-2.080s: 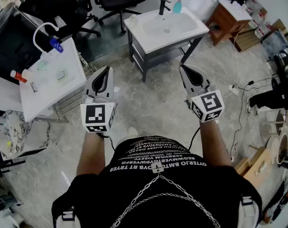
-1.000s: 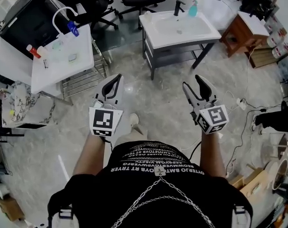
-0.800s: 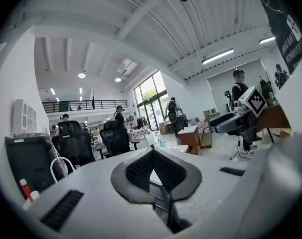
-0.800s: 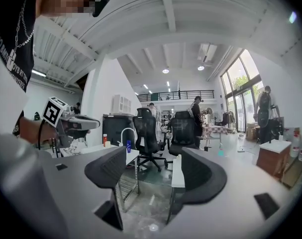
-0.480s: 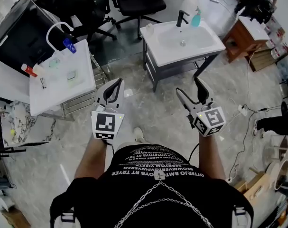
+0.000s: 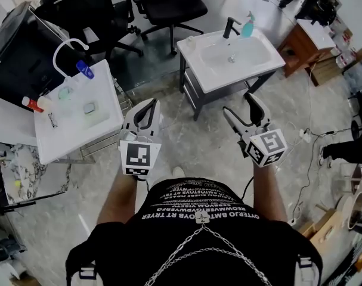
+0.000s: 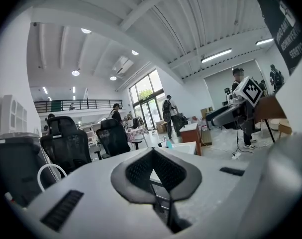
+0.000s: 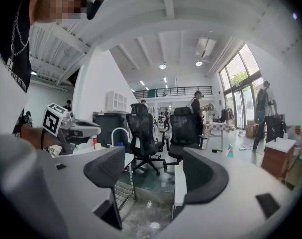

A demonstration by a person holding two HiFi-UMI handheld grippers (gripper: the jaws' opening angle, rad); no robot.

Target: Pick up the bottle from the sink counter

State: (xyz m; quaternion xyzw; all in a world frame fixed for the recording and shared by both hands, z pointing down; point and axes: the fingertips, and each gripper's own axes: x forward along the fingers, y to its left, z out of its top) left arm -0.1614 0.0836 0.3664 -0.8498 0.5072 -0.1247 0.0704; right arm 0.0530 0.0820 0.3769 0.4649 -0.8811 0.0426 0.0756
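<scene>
**Head view:** the bottle (image 6: 248,25) stands just beside the faucet (image 6: 229,26) at the back of the sink counter (image 6: 200,76), well apart from the left tool (image 6: 147,107) and the right tool (image 6: 238,105). It is probably light, slick plastic; grasp its body.

**Left gripper view:** jaws together, empty.

**Right gripper view:** jaws wide apart, empty.

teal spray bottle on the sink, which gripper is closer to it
Right. In the head view the right gripper hangs just short of the sink, almost in line with the teal spray bottle; the left gripper is farther off to its left, over the floor.
</scene>
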